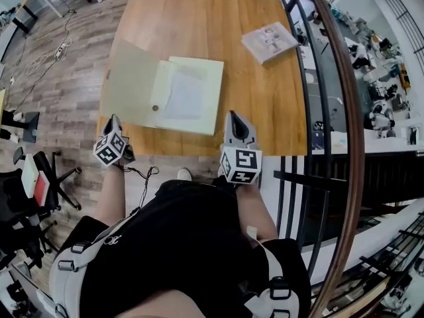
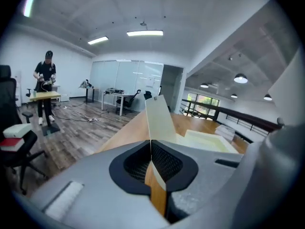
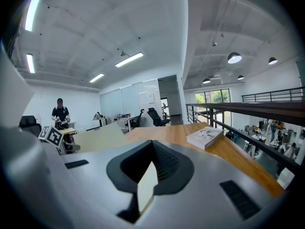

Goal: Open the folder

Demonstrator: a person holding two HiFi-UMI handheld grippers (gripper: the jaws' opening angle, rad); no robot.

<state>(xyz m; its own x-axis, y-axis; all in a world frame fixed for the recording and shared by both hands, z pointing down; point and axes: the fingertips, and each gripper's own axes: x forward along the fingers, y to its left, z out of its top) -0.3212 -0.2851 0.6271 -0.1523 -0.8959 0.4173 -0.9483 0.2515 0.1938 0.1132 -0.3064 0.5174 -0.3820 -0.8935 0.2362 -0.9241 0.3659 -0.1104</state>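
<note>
Left gripper (image 1: 113, 123) sat at the near left corner of the counter (image 1: 265, 98). Its jaws were shut on nothing and clear of the folder.

Folder (image 1: 205, 71) lay on the counter's left half, close to the near edge, already spread. The cover (image 1: 129, 81) was swung out to the left, with a pale sheet (image 1: 184, 98) bare on the right half. The gripper views suggested the cover sat at a slant rather than flat, but I could not be sure.

Right gripper (image 1: 236, 121) was at the counter's near edge, just beside the folder's near right corner. Its jaws were together, nothing gripped.

Book (image 1: 268, 42) lay at the counter's far right, well apart.

Judged: opening all but done. To finish well:
- Draw both grippers away without clipping the folder's near corners.
- If the cover sprang up, press it near the fold with closed jaws, not on the loose sheet.
</note>
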